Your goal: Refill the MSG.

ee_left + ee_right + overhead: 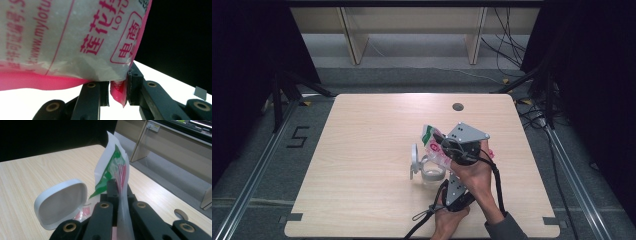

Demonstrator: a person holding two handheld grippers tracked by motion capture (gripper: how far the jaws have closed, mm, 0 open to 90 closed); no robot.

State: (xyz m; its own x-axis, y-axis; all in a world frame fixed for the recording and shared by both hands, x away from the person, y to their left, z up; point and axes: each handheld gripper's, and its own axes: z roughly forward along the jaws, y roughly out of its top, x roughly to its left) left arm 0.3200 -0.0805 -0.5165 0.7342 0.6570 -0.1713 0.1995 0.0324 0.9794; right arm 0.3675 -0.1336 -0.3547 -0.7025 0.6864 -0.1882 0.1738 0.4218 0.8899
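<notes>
Gripping the pouch [435,146] from both ends: left tool [117,91] pinches its pink seam, right tool [120,195] clamps the top edge, above the jar [430,171]. Soft, slippery film, lightish granular fill; sealed edges hold best.

The high view looks forward and down from above the person's side of the table [362,150], far enough back to take in the whole top, the floor around it and the shelf legs beyond. The left gripper view sits very close under the bag [75,37], looking up along its own jaws at the printed plastic, with a pale strip of table behind. The right gripper view looks along its jaws across the table toward the far corner, the bag [113,167] close before the lens. All three views share the bag [434,145] and the table.
</notes>
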